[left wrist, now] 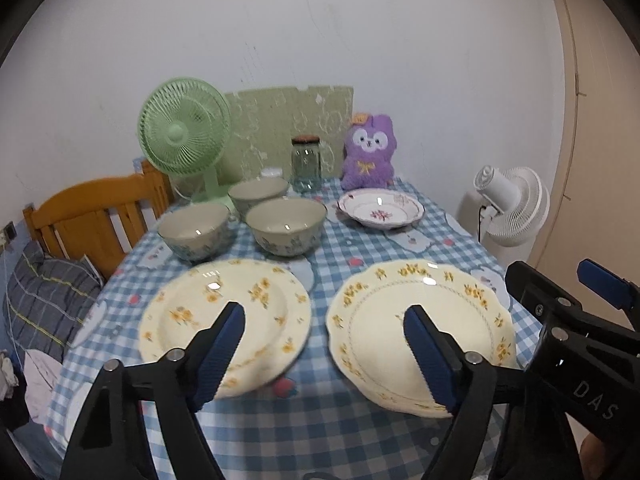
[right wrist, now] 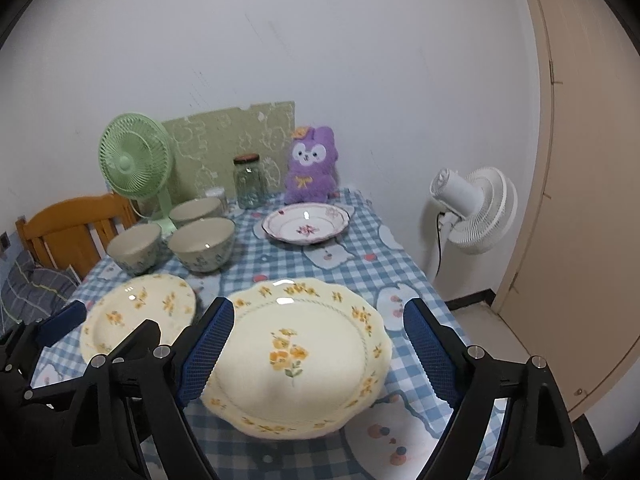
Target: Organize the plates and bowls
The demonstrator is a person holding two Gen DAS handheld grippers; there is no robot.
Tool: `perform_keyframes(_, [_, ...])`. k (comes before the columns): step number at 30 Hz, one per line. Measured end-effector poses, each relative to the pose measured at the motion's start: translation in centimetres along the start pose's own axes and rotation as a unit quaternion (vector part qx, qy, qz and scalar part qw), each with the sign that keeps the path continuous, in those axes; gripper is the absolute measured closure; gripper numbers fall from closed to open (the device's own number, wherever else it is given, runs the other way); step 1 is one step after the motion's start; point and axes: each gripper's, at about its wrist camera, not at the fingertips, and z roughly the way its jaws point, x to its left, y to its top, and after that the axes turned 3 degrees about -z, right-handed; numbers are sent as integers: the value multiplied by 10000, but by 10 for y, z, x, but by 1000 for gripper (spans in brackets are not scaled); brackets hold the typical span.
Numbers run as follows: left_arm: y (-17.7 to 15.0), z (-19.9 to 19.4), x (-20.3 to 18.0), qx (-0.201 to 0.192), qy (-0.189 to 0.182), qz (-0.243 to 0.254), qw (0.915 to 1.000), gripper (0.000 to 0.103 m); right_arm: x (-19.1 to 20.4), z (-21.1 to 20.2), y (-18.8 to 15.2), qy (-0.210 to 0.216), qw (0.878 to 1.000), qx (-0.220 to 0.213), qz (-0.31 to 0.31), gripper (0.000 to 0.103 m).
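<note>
Plates and bowls sit unsorted on the checked tablecloth (right wrist: 360,264), and nothing is stacked yet. Taking the scalloped yellow plate (right wrist: 296,352) as landmark: the round yellow plate (right wrist: 140,312) lies just to its left, apart from it; three bowls (right wrist: 202,242) cluster beyond that round plate; the pink-flowered dish (right wrist: 306,224) sits beyond the landmark, near the purple plush (right wrist: 312,168) and the glass jar (right wrist: 249,182).

Both tongs are empty. The right gripper (right wrist: 318,344) hovers over the scalloped plate with its jaws spread wide, nearly the plate's width. The left gripper (left wrist: 324,348) hangs equally wide open between the two yellow plates, touching neither.

The step in hand looks like picking up one yellow plate to stack it on the other. A flat plate gives little to bite, so the gripper should drop low, slide one finger under the near rim and pinch the rim top-and-bottom. Glazed china is slippery; close firmly, lift level, and lower gently to avoid a clack.
</note>
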Motion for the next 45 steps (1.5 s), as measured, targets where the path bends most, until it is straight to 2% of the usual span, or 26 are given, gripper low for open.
perform_keyframes(9, [-14,37,-16,463,28,51,9989,24,-18,36,-19,-11,9991,411,69,18])
perform_keyframes(13, [-24,51,-21,730,63,4,9973,30,-22,50,-28,-2,9982,585,115,18])
perform_keyframes(20, [-38,65,-27,928,262,122,9953,32,-23,68,-38,142,9965,814,118,18])
perform_keyframes(28, [-43,85,-24,1292,147,15,9915,47,-23,88,-42,151,9945,1023,144,18])
perform_keyframes(36, [-41,100,-26,1408,175,-27,9899,56,-32,106,-44,54,9922,1231,209,26])
perform_keyframes(45, [-34,118,-26,1478,282,-194,9884,57,-42,129,-43,29,9892,1444,246,38])
